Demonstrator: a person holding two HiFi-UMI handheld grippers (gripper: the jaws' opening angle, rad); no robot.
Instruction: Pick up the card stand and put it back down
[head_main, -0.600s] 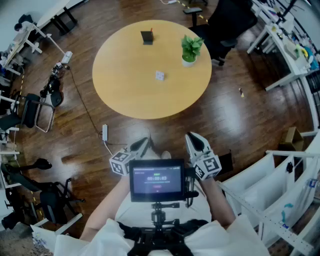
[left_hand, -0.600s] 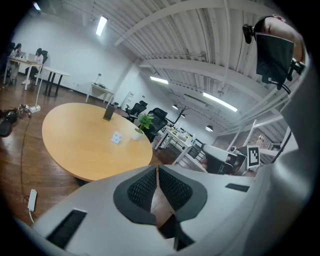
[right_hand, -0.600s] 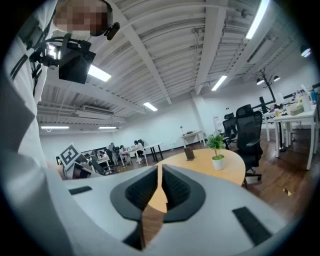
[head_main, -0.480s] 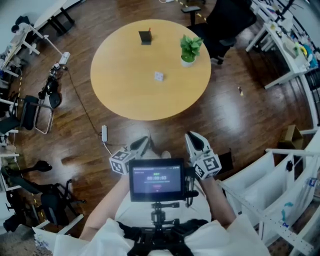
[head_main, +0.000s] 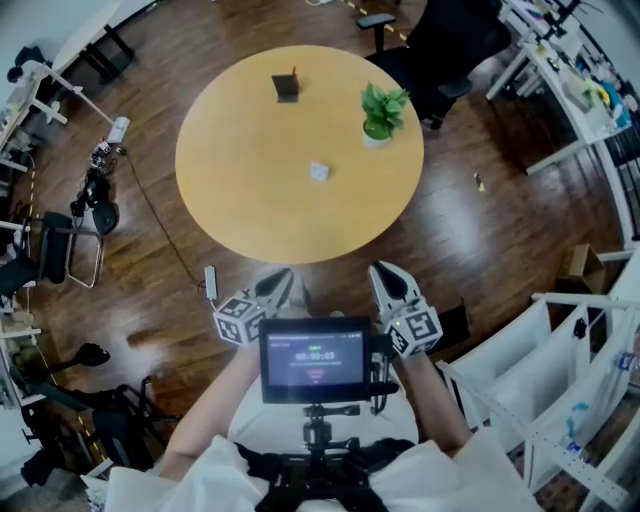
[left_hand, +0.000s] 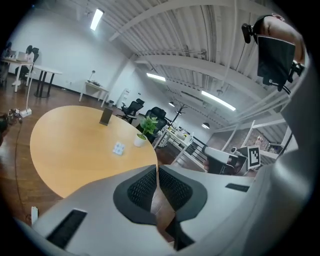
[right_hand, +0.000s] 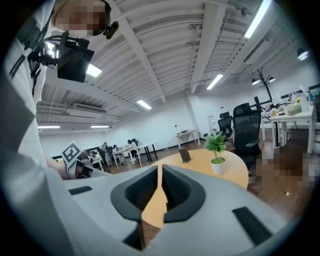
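The card stand (head_main: 286, 87) is a small dark upright piece with a red tip, on the far side of the round wooden table (head_main: 250, 200). It also shows in the left gripper view (left_hand: 105, 116) and the right gripper view (right_hand: 185, 155), far off in both. My left gripper (head_main: 281, 280) and right gripper (head_main: 383, 272) hang side by side over the floor, just short of the table's near edge. Both are shut with nothing between the pads (left_hand: 142, 187) (right_hand: 175, 187).
A potted plant (head_main: 380, 112) stands at the table's right rim and a small white cube (head_main: 319, 171) near its middle. A black office chair (head_main: 440, 40) sits behind the table, folded chairs (head_main: 60, 240) at the left, white desks (head_main: 560, 90) at the right. A power strip (head_main: 210, 282) lies on the floor.
The table's near edge has come closer to both grippers as the view moved forward. The grippers keep their side-by-side pose and stay shut.
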